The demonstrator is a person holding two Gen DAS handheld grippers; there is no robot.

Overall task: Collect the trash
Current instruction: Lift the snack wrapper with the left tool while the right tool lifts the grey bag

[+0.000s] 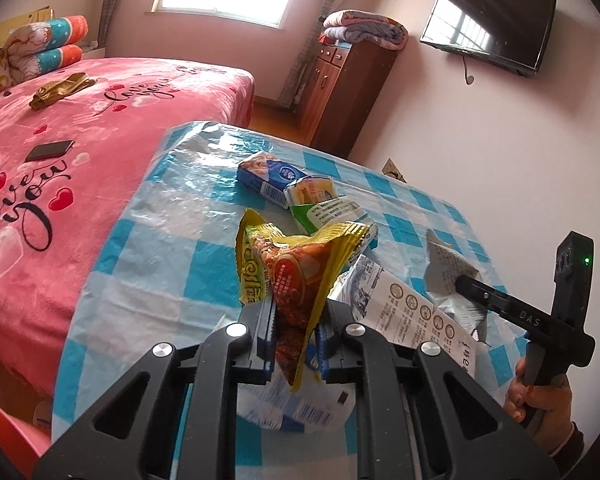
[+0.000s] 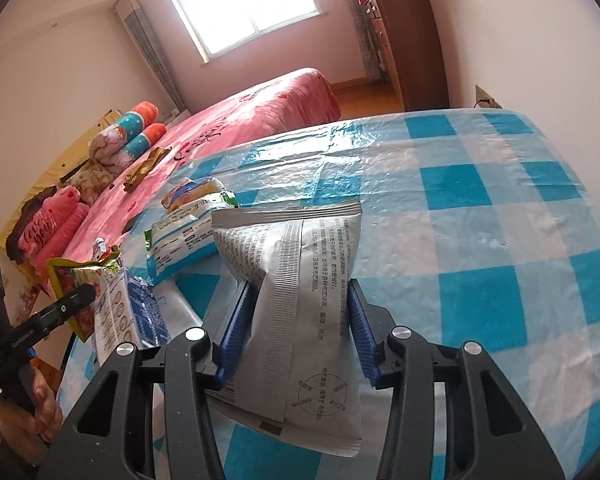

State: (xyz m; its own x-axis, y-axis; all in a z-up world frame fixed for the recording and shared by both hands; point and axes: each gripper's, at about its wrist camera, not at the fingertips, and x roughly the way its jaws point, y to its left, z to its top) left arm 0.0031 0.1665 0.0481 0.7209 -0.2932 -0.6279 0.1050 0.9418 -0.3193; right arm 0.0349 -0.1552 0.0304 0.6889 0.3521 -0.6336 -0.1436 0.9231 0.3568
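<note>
My left gripper is shut on a yellow and orange snack wrapper and holds it above the blue checked tablecloth. My right gripper is shut on a grey printed foil pouch, which also shows in the left wrist view. The right gripper appears at the right edge of that view. More wrappers lie on the table: a blue packet, a yellow packet, a green and white packet and a blue and white packet.
A bed with a pink cover stands left of the table, with a phone and a gold cloth on it. A wooden cabinet and a wall TV are at the back.
</note>
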